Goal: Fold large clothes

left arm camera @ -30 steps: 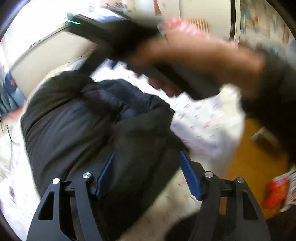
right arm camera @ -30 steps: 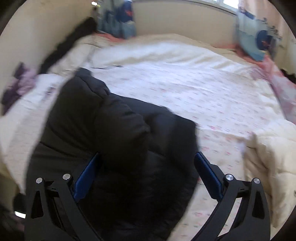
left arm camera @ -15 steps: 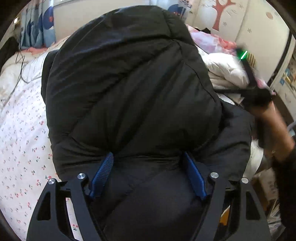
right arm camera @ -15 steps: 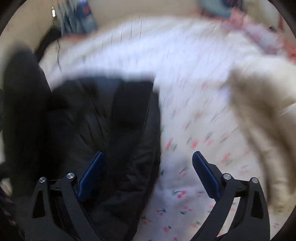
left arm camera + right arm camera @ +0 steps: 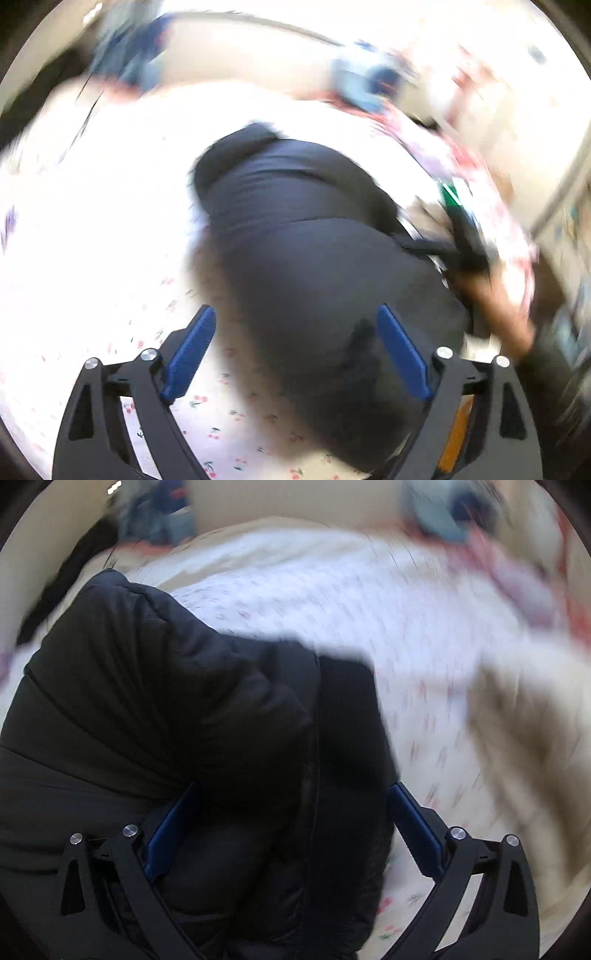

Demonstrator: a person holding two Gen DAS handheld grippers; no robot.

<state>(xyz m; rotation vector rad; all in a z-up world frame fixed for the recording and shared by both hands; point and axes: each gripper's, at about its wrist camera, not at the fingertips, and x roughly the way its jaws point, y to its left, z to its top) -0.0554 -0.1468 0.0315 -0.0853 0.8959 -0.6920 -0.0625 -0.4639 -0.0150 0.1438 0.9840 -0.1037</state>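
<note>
Black puffy padded jacket [image 5: 314,266] bunched on cherry-print bed sheet [image 5: 92,229], fold unfinished. Left tongs [image 5: 295,354] opening, pads clear; right tongs [image 5: 291,834] wide, jacket between.

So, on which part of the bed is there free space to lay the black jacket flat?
The cherry-print sheet is bare to the left of the black jacket, up to the blurred headboard end. In the right wrist view, a smaller bare strip lies between the jacket and the cream duvet. The right edge is crowded with bunched bedding.
</note>
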